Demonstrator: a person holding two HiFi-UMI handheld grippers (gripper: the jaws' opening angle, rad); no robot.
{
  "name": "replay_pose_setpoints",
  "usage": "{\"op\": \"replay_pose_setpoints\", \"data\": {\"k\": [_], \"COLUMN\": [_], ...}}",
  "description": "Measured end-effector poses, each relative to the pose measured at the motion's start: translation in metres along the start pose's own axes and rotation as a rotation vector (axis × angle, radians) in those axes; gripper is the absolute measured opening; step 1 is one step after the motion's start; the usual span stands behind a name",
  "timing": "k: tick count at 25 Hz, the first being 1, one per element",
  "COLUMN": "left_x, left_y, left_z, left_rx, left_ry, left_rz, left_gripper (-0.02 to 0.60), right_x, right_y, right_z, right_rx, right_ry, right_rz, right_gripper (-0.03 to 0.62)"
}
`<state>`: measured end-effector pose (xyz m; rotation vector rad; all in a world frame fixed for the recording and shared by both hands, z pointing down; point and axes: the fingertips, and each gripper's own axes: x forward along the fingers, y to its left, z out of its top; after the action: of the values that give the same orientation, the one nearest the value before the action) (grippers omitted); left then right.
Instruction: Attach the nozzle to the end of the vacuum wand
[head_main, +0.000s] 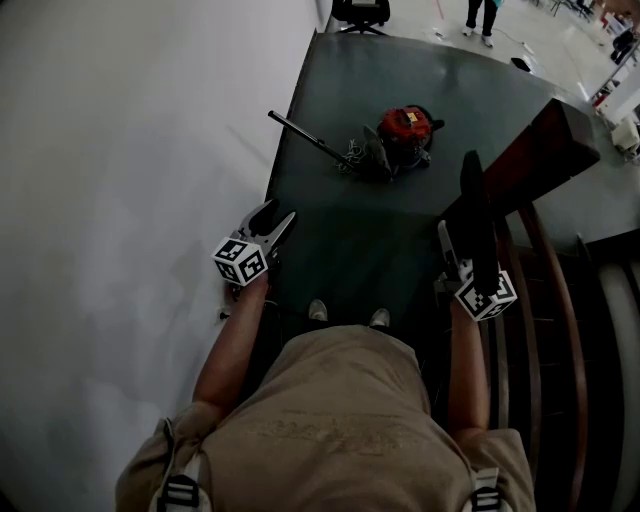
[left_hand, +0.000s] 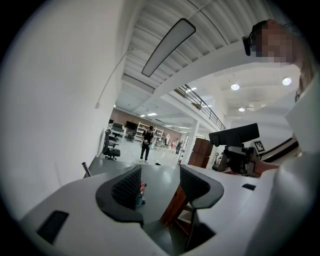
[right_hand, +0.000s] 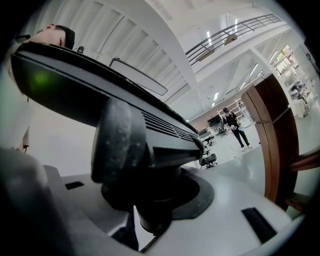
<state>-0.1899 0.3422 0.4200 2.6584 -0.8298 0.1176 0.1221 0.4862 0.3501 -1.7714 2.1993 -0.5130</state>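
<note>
The step in hand is the carrying of the nozzle to the wand; the joining itself is not yet begun. The right gripper (head_main: 458, 242) is closed on the nozzle (head_main: 478, 215), and its own view shows the jaws (right_hand: 155, 196) pressed around the round neck, with the wide flat head (right_hand: 100, 85) across the top of the picture. The left gripper (head_main: 278, 214) stands wide and holds nothing; between its jaws (left_hand: 160, 175) only the floor (head_main: 350, 250) is seen.

The vacuum (head_main: 405, 128) lies on the dark floor well ahead of the person's feet, toward the far edge. Its wand (head_main: 305, 135) reaches from the body to the left edge of the floor, where the white wall (head_main: 130, 200) begins. The end by the wall seems to be the free one, but the picture is dark and small there.

As I judge it, the next move calls for going to that end, taking the wand with the empty gripper to keep it steady (a thin tube rolls easily), and then pushing the neck of the nozzle straight onto it.

The nozzle is black hard plastic, long and flat, with fine ridges on its side and a grainy rounded joint. The wand is a slim dark rigid tube. The vacuum body is red and black, rounded, with a tangled cord beside it. The floor is smooth, with a dull shine.
</note>
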Motion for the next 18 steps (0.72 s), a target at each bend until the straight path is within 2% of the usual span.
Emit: {"op": "replay_pose_setpoints", "data": {"k": [4, 10, 15, 18], "left_x": [-0.004, 0.022, 0.036, 0.042], "left_y": [-0.007, -0.045, -0.070, -0.080], "left_z": [-0.004, -0.016, -0.018, -0.021], "left_rx": [0.001, 0.009, 0.024, 0.008], "left_ry": [0.008, 0.041, 0.036, 0.027], "left_rz": [0.009, -0.003, -0.021, -0.028], "left_gripper": [0.255, 0.250, 0.250, 0.250], "right_x": [0.005, 0.012, -0.046, -0.054], "right_y": [0.001, -0.027, -0.022, -0.017], "right_z": [0.006, 0.046, 0.031, 0.023], "right_rx": [-0.025, -0.068, -0.059, -0.069], "right_ry": [-0.017, -0.100, -0.083, -0.062], "right_rz": [0.017, 0.007, 0.000, 0.008], "right_gripper": [0.149, 0.149, 0.149, 0.149]}}
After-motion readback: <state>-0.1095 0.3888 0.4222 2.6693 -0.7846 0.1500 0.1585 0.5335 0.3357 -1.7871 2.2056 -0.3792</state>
